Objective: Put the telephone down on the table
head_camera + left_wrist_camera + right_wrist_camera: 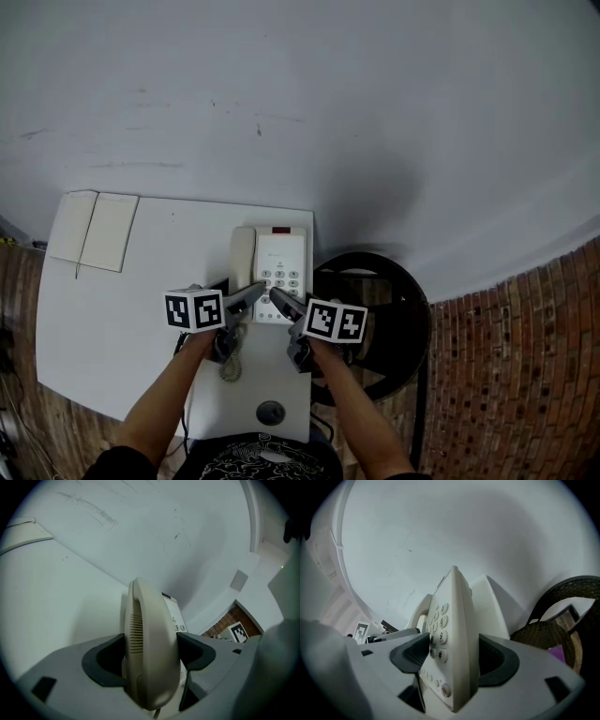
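Telephone sits on the white table, near its right edge. It is a cream plastic desk set, smooth and boxy. The curved handset lies in the cradle on its left, with a grid of round pale keys beside it and a small dark red mark at the top. A coiled cord trails from it toward the person.

The left gripper clamps the handset, its dark pads pressed against both sides near the slotted earpiece. The right gripper has the base's near end between its spread jaws. One pad stands at the keypad face and the other at the casing's far side, neither biting.

At the table's far left corner rests a closed cream notebook, well apart. Right of the table stands a round dark wicker chair on a red brick floor. A pale grey wall rises behind.
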